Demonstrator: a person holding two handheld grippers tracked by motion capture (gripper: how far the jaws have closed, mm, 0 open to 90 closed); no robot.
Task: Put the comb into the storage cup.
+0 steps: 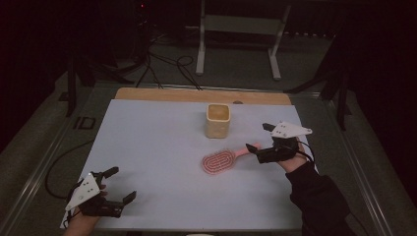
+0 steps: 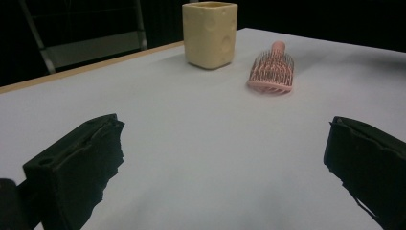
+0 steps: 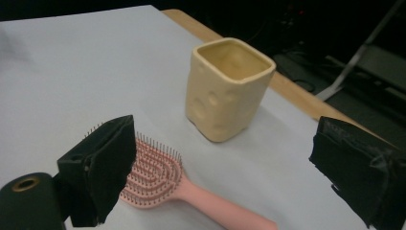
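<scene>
Here you had the right gripper [image 1: 260, 140] poised over the handle end of the pink hairbrush [image 1: 221, 160], its jaws spread wide and holding nothing. In the right gripper view the brush [image 3: 163, 179] lay bristles up on the white table cover [image 3: 62, 76], its handle running between and below your two open jaws, one jaw just beside the bristled head. The brush rested flat near the middle of the table, just in front of the yellow square cup [image 1: 218, 120], close to it but apart. That cup [image 3: 225, 88] stood upright and looked empty.

Your left gripper [image 1: 118, 184] sat well away at the near left corner, jaws also apart and empty; its own view looked across bare table toward the cup [image 2: 210, 33] and the brush [image 2: 272, 71].

I judged this as the approach to the pick: you were lined up on the handle but had not yet closed on it. The next move seemed to call for lowering the right gripper until the jaws straddled the handle, then squeezing on the narrow part behind the head. The handle lay low against the cover, so the jaws would have needed to come nearly to the surface to catch it. If the cup was the goal, a firm grip near the head would likely have helped you tip the brush upright.
</scene>
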